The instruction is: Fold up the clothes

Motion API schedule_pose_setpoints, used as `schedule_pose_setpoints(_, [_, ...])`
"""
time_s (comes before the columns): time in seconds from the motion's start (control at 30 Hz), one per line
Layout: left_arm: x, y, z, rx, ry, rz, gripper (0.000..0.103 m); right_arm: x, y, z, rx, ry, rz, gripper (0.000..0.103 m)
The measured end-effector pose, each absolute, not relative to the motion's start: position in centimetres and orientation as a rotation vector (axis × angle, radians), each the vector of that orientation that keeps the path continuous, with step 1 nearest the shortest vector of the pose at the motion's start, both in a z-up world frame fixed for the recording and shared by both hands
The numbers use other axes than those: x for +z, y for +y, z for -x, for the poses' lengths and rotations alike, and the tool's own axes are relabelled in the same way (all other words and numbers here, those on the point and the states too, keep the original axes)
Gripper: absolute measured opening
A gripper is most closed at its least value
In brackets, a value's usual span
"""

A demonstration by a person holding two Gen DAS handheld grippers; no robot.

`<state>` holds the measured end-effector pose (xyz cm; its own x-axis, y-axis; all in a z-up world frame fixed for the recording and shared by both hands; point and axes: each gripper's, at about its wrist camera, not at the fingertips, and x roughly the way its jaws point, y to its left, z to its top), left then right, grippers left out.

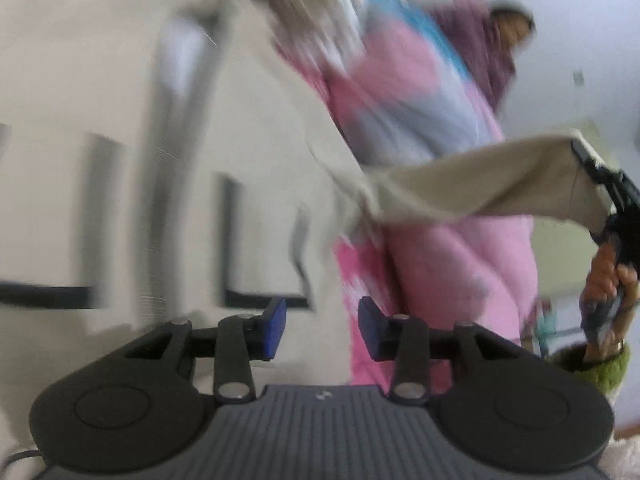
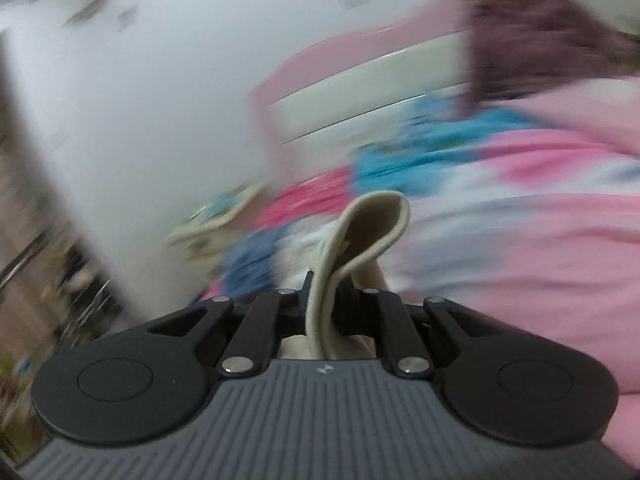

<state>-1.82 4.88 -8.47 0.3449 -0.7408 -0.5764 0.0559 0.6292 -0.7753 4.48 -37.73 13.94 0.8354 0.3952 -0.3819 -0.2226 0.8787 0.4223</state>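
Sleeve clamped in my right gripper (image 2: pixel 326 300), left gripper (image 1: pixel 322 328) agape, empty.
I'd pinch the shirt (image 1: pixel 120 120) hem next, keeping the sleeve (image 1: pixel 480 176) taut.

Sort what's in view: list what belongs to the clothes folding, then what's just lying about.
Part of the job:
- cream garment, its sleeve stretched out
- right gripper, jaws shut on the sleeve cuff
- left gripper, jaws open, holding nothing

Just lying about:
- pink and blue bedding
- cream headboard
- white wall
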Motion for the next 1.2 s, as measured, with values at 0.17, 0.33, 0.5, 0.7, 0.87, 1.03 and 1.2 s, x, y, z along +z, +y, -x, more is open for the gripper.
schedule_pose_setpoints(0.17, [-5.5,15.4,6.3,-0.352,0.961,0.802,0.043,9.8,-21.6,-5.3,0.623,0.619,-0.160,0.011])
schedule_pose_setpoints(0.33, [-6.5,20.3,9.2,-0.186,0.954,0.834,0.045,-1.8,-7.4,-1.2,0.839,0.840,0.111,0.023])
schedule_pose_setpoints(0.5, [-8.6,19.4,8.9,-0.169,1.011,0.770,0.045,-10.7,-2.8,4.6,0.884,0.991,0.238,0.038])
schedule_pose_setpoints(0.7, [-9.7,14.7,6.6,-0.240,1.054,0.565,0.049,-9.0,-10.8,8.3,0.850,0.908,-0.232,0.067])
schedule_pose_setpoints(0.87, [-10.5,11.4,4.6,-0.282,1.081,0.356,0.051,-11.4,-18.3,8.5,0.584,0.927,-0.600,0.068])
schedule_pose_setpoints(1.03, [-12.5,9.9,3.3,-0.297,1.136,0.289,0.047,-15.2,-21.0,7.1,0.488,1.007,-0.860,0.065])
schedule_pose_setpoints(1.2, [-13.5,8.7,3.7,-0.300,1.125,0.247,0.023,-17.5,-19.3,6.7,0.484,1.088,-0.849,0.053])
